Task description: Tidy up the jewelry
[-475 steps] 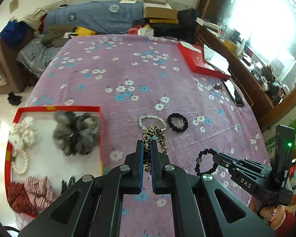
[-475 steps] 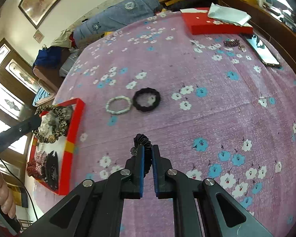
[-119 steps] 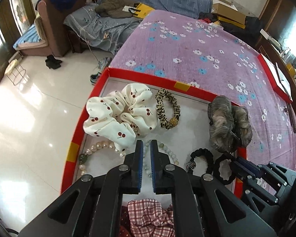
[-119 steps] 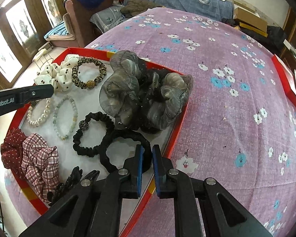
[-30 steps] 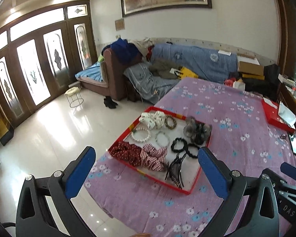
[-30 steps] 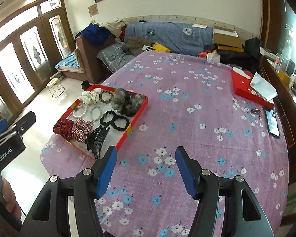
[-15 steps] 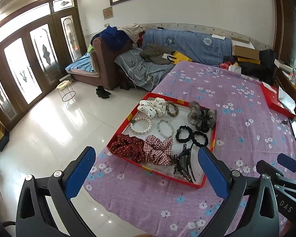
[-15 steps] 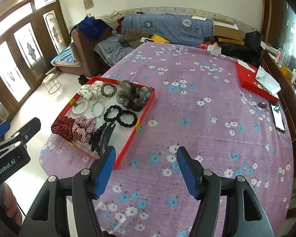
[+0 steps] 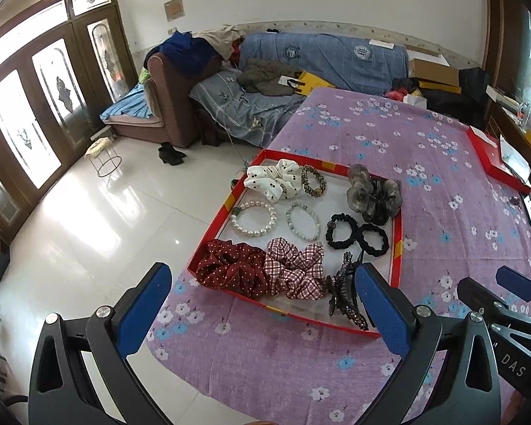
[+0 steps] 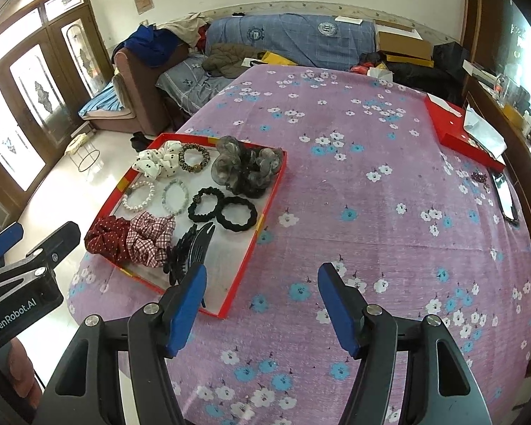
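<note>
A red tray [image 9: 396,244] lies on the purple flowered cloth near the table's left edge. In it are a white cherry scrunchie [image 9: 272,180], a leopard hair tie [image 9: 314,185], a grey gauze scrunchie [image 9: 371,194], a pearl bracelet [image 9: 253,217], a pale bead bracelet [image 9: 302,221], two black hair ties [image 9: 357,235], a dark red scrunchie [image 9: 233,274], a plaid scrunchie [image 9: 297,272] and black hair claws [image 9: 347,294]. My left gripper [image 9: 262,269] hangs open well above the tray's near side, holding nothing. My right gripper [image 10: 262,268] is open and empty above the cloth beside the tray [image 10: 265,212].
A red box lid [image 10: 456,134] with papers, a phone [image 10: 506,194] and a small dark bracelet [image 10: 479,176] lie at the table's far right. A sofa [image 10: 286,39] piled with clothes stands behind. Tiled floor [image 9: 88,219] drops away left of the table. A hand [image 10: 21,364] shows at lower left.
Both grippers have sunk toward the table, so the tray looks larger and nearer. Four seconds ago both were shut low inside the tray; now both stand open and empty.
</note>
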{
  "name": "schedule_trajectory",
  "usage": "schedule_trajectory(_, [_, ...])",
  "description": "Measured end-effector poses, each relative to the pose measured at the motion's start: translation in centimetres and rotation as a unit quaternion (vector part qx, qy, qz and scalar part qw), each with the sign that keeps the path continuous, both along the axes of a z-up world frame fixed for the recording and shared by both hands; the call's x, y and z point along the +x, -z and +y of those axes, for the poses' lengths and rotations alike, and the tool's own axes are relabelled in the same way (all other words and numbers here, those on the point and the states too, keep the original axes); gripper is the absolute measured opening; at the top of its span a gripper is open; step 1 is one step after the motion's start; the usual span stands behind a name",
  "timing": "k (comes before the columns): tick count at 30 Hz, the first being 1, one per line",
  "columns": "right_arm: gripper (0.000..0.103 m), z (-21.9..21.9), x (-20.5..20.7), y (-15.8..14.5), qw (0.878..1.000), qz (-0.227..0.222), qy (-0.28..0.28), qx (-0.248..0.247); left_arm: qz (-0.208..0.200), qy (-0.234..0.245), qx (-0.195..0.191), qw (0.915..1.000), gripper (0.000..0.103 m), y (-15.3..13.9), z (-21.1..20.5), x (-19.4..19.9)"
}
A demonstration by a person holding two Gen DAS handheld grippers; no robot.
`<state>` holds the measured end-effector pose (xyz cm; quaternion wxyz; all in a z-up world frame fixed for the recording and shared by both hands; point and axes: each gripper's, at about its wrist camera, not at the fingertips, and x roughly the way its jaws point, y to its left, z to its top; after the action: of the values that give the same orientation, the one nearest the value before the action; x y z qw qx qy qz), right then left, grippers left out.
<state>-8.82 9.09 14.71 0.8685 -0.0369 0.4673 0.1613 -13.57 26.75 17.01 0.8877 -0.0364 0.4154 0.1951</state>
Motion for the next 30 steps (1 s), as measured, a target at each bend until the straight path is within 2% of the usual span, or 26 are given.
schedule_trajectory(13, [0.070, 1.9, 1.1, 1.0, 1.000, 0.012, 0.016, -0.013, 0.011, 0.016, -0.021, 0.9996, 0.103, 1.2, 2.3, 1.6])
schedule_trajectory(30, [0.071, 3.8, 2.2, 2.0, 0.999, 0.024, 0.011, -0.027, 0.028, 0.010, -0.039, 0.9988, 0.103, 2.8, 4.4, 2.7])
